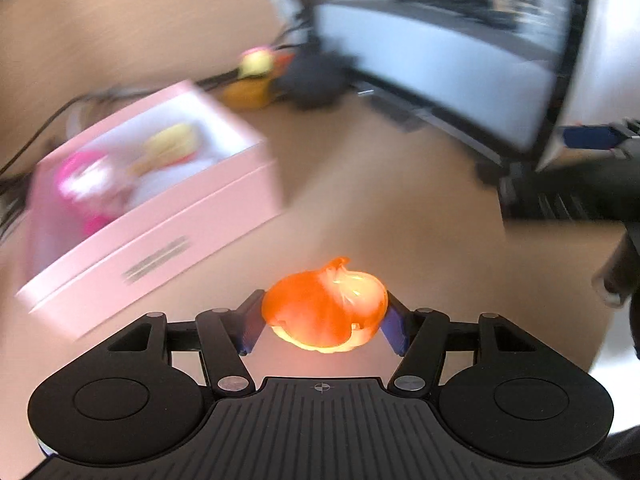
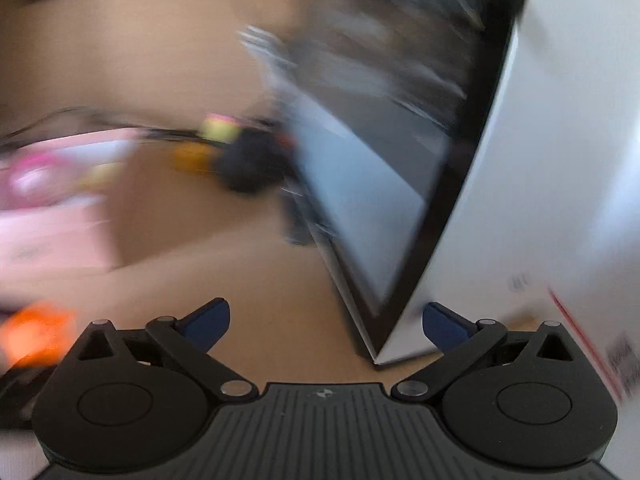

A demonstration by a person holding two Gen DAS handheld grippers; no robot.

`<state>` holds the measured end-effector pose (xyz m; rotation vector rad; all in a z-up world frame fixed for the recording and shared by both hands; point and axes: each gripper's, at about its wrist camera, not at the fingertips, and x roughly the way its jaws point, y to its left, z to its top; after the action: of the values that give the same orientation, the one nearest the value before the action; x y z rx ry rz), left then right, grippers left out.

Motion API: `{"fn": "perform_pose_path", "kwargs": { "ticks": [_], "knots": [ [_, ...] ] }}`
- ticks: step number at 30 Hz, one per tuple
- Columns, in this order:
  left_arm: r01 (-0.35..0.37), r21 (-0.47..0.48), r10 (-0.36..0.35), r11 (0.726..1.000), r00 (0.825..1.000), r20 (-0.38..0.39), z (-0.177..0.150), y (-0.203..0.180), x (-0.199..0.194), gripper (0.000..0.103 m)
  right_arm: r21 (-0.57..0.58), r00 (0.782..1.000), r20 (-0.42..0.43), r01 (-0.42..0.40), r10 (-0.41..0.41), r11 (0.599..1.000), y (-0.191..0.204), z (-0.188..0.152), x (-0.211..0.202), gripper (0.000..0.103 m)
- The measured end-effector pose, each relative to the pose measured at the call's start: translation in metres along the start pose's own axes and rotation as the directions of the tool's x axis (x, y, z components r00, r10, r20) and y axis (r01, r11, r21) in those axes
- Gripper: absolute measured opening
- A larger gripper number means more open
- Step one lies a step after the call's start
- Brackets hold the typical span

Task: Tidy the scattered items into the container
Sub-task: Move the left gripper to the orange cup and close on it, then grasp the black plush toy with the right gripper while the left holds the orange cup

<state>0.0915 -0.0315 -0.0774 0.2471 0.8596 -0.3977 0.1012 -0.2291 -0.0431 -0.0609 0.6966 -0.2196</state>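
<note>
Left gripper [image 1: 325, 320] clamps orange toy [image 1: 325, 306]; right gripper [image 2: 326, 322] spread.

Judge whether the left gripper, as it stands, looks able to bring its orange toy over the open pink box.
Probably yes. The left gripper holds the orange toy, and only bare table shows between it and the open-topped pink box.

No text can be read. The pink box [image 1: 160, 236] carries grey printed lines on its front wall, smeared by motion blur. The white box [image 2: 560, 200] shows dark marks, perhaps a label and a code, beside a red line, equally illegible.
</note>
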Motion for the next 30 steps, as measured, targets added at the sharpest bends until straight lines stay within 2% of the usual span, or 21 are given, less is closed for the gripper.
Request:
{"fn": "perform_pose_path", "kwargs": {
  "ticks": [2, 3, 4, 5, 7, 13, 18, 23, 30],
  "knots": [
    [-0.030, -0.042, 0.029, 0.999, 1.000, -0.006, -0.002, 0.014, -0.006, 0.065, 0.085, 0.994, -0.110, 0.010, -0.001, 0.996, -0.008, 0.005, 0.020, 0.103],
    [-0.040, -0.056, 0.040, 0.998, 0.999, -0.009, -0.002, 0.019, -0.009, 0.065, 0.131, 0.987, -0.156, -0.025, 0.046, 0.991, -0.019, 0.005, 0.029, 0.103],
    [-0.048, -0.067, 0.048, 0.997, 0.999, -0.011, -0.002, 0.024, -0.012, 0.065, 0.150, 0.982, -0.172, -0.055, 0.081, 0.987, -0.028, 0.003, 0.034, 0.103],
    [-0.057, -0.076, 0.057, 0.995, 0.998, -0.013, -0.002, 0.029, -0.015, 0.065, 0.131, 0.980, -0.179, -0.059, 0.082, 0.990, -0.034, 0.000, 0.035, 0.103],
    [-0.067, -0.085, 0.066, 0.994, 0.998, -0.014, 0.001, 0.031, -0.014, 0.065, 0.071, 0.982, -0.180, -0.043, 0.056, 0.997, -0.038, 0.001, 0.033, 0.103],
    [-0.062, -0.094, 0.061, 0.994, 0.998, -0.015, 0.007, 0.027, -0.003, 0.065, 0.038, 0.987, -0.147, -0.059, 0.064, 0.998, -0.041, 0.001, 0.010, 0.103],
    [-0.038, -0.087, 0.038, 0.995, 0.999, -0.002, 0.007, 0.022, -0.005, 0.065, 0.043, 0.975, -0.194, -0.100, 0.106, 0.994, -0.045, -0.016, -0.016, 0.103],
    [-0.040, -0.078, 0.041, 0.996, 0.999, 0.007, 0.008, 0.016, -0.010, 0.065, 0.036, 0.971, -0.180, -0.153, 0.157, 0.988, -0.039, -0.021, -0.026, 0.103],
    [-0.091, -0.086, 0.095, 0.992, 0.995, 0.032, 0.006, 0.017, -0.028, 0.065, 0.035, 0.930, -0.204, -0.306, 0.307, 0.951, -0.021, -0.023, -0.021, 0.103]
  ]
}}
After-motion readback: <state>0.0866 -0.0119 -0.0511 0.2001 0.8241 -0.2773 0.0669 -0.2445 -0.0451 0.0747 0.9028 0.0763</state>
